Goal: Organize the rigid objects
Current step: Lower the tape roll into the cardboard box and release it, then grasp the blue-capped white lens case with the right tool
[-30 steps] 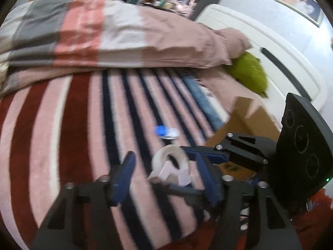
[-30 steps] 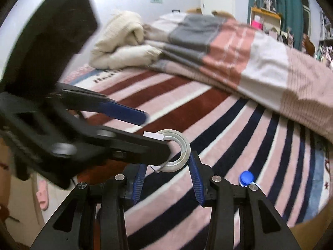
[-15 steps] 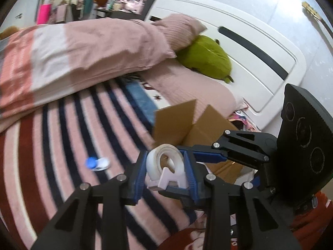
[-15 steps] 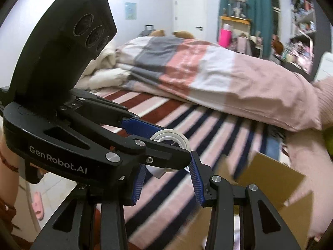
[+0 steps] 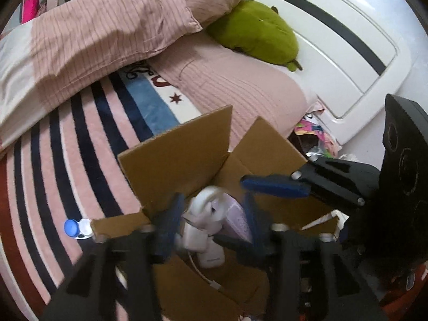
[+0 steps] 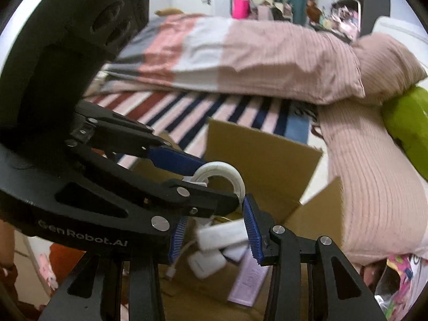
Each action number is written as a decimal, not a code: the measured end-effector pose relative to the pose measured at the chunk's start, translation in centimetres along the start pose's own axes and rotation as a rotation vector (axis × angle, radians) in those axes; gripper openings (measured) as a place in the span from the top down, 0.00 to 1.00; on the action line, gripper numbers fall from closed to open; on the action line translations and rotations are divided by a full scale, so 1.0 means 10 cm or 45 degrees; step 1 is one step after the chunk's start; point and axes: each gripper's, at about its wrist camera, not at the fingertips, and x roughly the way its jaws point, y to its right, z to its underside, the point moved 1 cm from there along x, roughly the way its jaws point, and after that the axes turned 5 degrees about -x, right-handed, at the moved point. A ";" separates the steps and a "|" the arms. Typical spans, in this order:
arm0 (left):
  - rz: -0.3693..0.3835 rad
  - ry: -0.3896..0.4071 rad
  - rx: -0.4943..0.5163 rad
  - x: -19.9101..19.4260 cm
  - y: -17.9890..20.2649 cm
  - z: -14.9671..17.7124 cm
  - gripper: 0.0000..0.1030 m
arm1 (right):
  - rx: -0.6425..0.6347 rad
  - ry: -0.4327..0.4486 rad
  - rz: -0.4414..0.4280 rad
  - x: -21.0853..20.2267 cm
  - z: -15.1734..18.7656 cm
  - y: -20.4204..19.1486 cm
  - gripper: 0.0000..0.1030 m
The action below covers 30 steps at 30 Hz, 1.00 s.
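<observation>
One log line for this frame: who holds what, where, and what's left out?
left gripper: shut on tape roll | over open box | right gripper: open, empty | blue cap: on blanket

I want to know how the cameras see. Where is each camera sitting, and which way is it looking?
Left wrist: sits on the left tool, looking down into the cardboard box; its fingers grip the tape roll, right tool alongside.
Right wrist: sits on the right tool, looking across the box toward the bed; the left tool crosses holding the tape.
Both share: box, tape, green plush.
</observation>
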 end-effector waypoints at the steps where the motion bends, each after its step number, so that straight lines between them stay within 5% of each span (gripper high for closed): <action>1: -0.019 0.017 0.007 -0.03 0.00 0.02 0.33 | 0.007 -0.015 0.019 0.02 0.01 0.03 0.50; 3: -0.045 0.052 0.023 -0.11 0.00 0.04 0.32 | 0.003 -0.020 0.035 0.01 0.04 0.05 0.38; 12: -0.235 0.226 -0.036 -0.82 -0.40 0.29 0.27 | -0.025 0.046 -0.034 -0.07 -0.07 -0.19 0.38; 18: -0.376 0.321 -0.143 -1.34 -1.02 0.69 0.25 | -0.135 0.157 -0.202 -0.14 -0.35 -0.87 0.38; 26: -0.498 0.363 -0.301 -1.55 -1.86 1.34 0.25 | -0.249 0.089 -0.302 0.35 -0.58 -1.74 0.38; 30: -0.484 0.355 -0.344 -1.46 -2.13 1.57 0.25 | -0.203 0.007 -0.296 0.75 -0.57 -1.94 0.38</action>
